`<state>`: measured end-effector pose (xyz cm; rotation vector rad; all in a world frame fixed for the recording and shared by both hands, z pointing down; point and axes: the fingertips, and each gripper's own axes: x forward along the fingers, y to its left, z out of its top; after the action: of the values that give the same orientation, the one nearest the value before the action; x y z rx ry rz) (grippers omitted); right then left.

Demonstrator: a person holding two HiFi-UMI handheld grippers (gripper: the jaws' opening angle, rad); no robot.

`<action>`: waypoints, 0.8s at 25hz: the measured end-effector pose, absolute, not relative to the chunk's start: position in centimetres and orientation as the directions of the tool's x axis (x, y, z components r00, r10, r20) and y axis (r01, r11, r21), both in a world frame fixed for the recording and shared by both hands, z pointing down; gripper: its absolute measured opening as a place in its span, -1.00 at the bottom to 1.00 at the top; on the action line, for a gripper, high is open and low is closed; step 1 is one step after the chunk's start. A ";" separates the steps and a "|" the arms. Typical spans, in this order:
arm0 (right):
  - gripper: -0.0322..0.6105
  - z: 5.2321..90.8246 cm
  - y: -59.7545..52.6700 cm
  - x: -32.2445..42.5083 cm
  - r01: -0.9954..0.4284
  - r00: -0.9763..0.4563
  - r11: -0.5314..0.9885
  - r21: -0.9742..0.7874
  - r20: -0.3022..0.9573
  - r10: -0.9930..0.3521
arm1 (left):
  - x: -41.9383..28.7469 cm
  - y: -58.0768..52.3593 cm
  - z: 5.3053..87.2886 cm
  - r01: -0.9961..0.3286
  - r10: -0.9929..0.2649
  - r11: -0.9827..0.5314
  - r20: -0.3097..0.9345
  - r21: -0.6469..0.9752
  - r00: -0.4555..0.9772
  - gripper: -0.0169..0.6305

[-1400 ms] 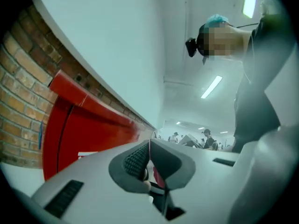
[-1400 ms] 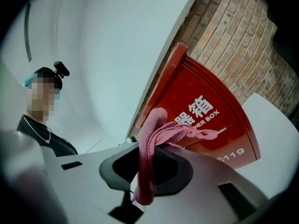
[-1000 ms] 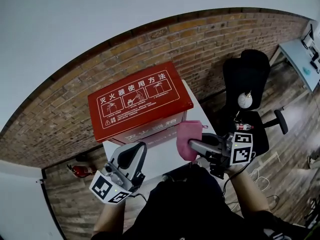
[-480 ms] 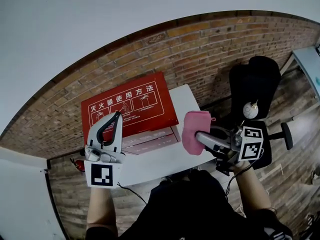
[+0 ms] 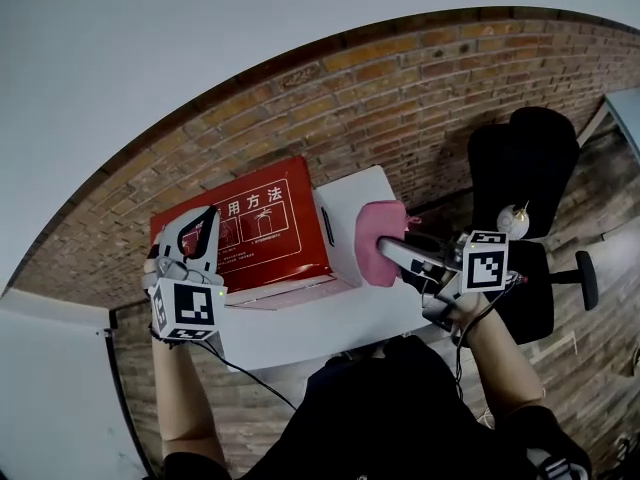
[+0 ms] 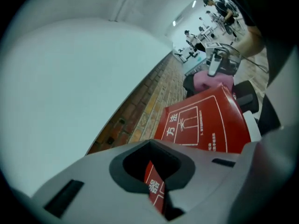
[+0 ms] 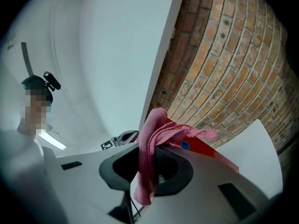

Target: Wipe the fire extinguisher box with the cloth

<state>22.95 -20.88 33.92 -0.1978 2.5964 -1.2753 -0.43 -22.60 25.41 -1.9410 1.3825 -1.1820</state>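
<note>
While the red fire extinguisher box lies flat on the white table, with its instruction label facing up, both grippers are close to it, one at each end. The left gripper is above the left end of the lid and covers the first characters of the label. In the left gripper view its jaws are almost together, with only a thin slit between them, and through this slit a strip of the red lid shows; they have hold of nothing.

The right gripper is at the right end of the box, where the side is pale and carries a dark handle. Its jaws are closed on the pink cloth, which is bunched between them and hangs out in folds above and below (the right gripper view shows this best). The cloth is just beside this end of the box, over the table; whether it touches the box I cannot tell.

Behind the table there is a brick surface, and a black office chair stands to the right, near the right gripper
</note>
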 end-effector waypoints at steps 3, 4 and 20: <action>-0.67 35.0 -22.4 21.9 -0.013 -0.969 0.589 -0.808 -0.135 -0.207 | -0.7 -23.3 27.2 -0.397 -0.903 -0.417 0.421 -0.817 0.081 -0.90; -0.67 35.2 -22.9 21.5 -0.013 -0.971 0.582 -0.813 -0.128 -0.200 | -0.8 -23.5 27.8 -0.360 -0.899 -0.428 0.433 -0.829 0.071 -0.90; -0.67 34.4 -30.6 16.6 0.091 -0.984 0.486 -0.869 -0.154 -0.092 | -0.6 -24.2 29.4 -0.363 -0.869 -0.485 0.486 -0.796 0.095 -0.90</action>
<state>16.59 -30.55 34.41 -0.0014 2.5489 -1.5071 -0.61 -24.20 29.39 -1.8971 1.2037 -1.3815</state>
